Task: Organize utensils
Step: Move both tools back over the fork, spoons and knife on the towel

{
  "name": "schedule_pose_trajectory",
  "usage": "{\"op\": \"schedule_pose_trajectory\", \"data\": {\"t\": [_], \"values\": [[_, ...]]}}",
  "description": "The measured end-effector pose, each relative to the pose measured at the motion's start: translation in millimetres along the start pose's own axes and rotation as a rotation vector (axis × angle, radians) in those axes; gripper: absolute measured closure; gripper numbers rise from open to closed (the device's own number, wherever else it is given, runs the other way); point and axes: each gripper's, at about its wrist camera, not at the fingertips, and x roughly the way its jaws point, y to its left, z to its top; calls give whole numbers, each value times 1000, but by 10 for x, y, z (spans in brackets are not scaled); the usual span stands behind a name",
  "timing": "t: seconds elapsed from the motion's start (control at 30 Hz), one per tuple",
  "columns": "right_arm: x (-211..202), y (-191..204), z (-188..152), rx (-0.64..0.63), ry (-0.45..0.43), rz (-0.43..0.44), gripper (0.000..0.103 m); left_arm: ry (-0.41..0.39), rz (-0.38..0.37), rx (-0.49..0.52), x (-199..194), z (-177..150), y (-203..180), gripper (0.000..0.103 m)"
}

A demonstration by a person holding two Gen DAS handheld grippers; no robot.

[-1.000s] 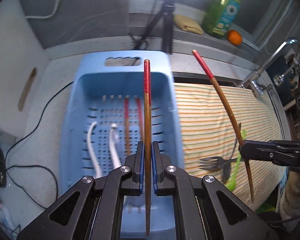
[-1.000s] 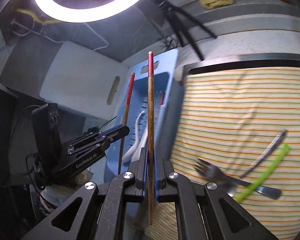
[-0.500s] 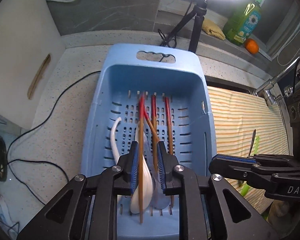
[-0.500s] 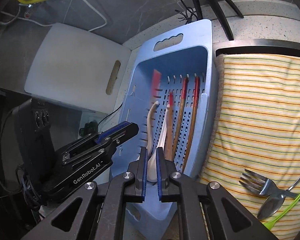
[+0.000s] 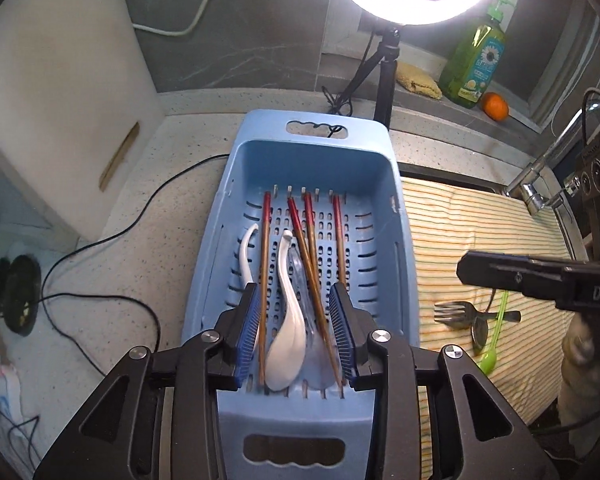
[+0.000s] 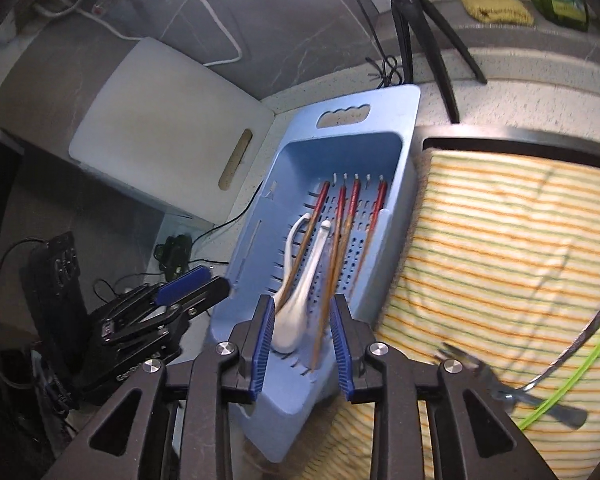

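Chopsticks (image 5: 304, 252) and white spoons (image 5: 288, 320) lie in the blue basket (image 5: 316, 160) under both opening, empty grippers (image 5: 298, 336) (image 6: 302, 344); fork (image 5: 456, 314) on striped cloth (image 5: 480, 232), tripod (image 5: 384, 76) behind.

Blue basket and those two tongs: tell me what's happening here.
A person is sorting utensils with handheld tongs. Four red-tipped chopsticks and two white spoons lie in the blue basket. The left tongs and right tongs hover over it, jaws opening, gripping nothing. A fork, a metal spoon and a green spoon wait on the striped cloth.
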Motion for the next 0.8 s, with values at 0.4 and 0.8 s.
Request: {"op": "schedule_pose_trajectory", "data": {"t": [0.4,0.8], "values": [[-742,-383,-315,-151,-170,-84,41,-146,59,50,-445,-343,-747,46],[-1432,-1143,-496,-83,-201,-104,35,-98,69,-31,-327,-659,-1297,43]]}}
